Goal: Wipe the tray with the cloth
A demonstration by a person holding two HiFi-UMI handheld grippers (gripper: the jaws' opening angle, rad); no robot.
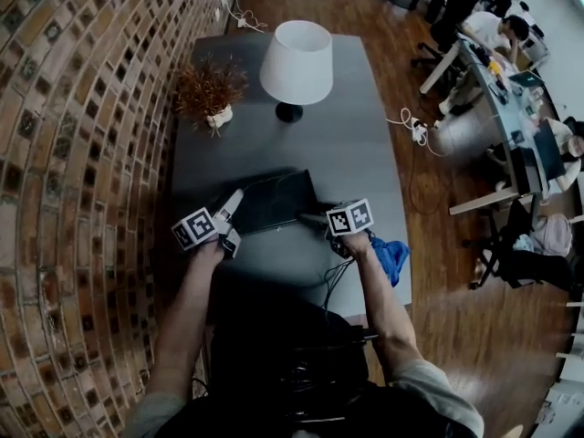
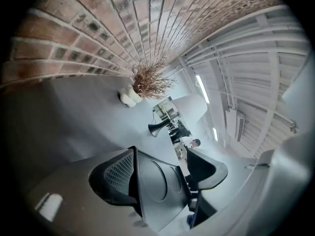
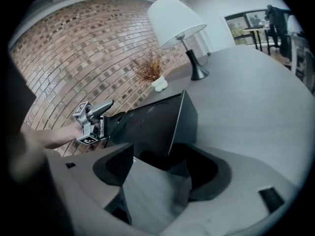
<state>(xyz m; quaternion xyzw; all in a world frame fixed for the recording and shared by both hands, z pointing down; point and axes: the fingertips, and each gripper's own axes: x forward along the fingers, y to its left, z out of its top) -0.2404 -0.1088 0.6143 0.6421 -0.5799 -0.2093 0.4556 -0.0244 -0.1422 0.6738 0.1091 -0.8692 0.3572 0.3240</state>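
A dark rectangular tray (image 1: pixel 274 199) lies on the grey table (image 1: pixel 356 144) in front of me. My left gripper (image 1: pixel 233 219) is at the tray's left end. In its own view the tray (image 2: pixel 157 193) with round embossing fills the gap between the jaws of the left gripper (image 2: pixel 162 173), which stand wide and open. My right gripper (image 1: pixel 319 222) is at the tray's near right corner. There the jaws of the right gripper (image 3: pixel 162 168) also stand wide, with that corner of the tray (image 3: pixel 147 127) between them. A blue cloth (image 1: pixel 392 255) lies by my right hand at the table's right edge.
A white-shaded lamp (image 1: pixel 297 62) and a dried plant in a white pot (image 1: pixel 212 94) stand at the table's far end. A brick wall (image 1: pixel 82 153) runs along the left. Cables (image 1: pixel 333 276) hang at the near edge. Desks with people (image 1: pixel 511 71) are at the right.
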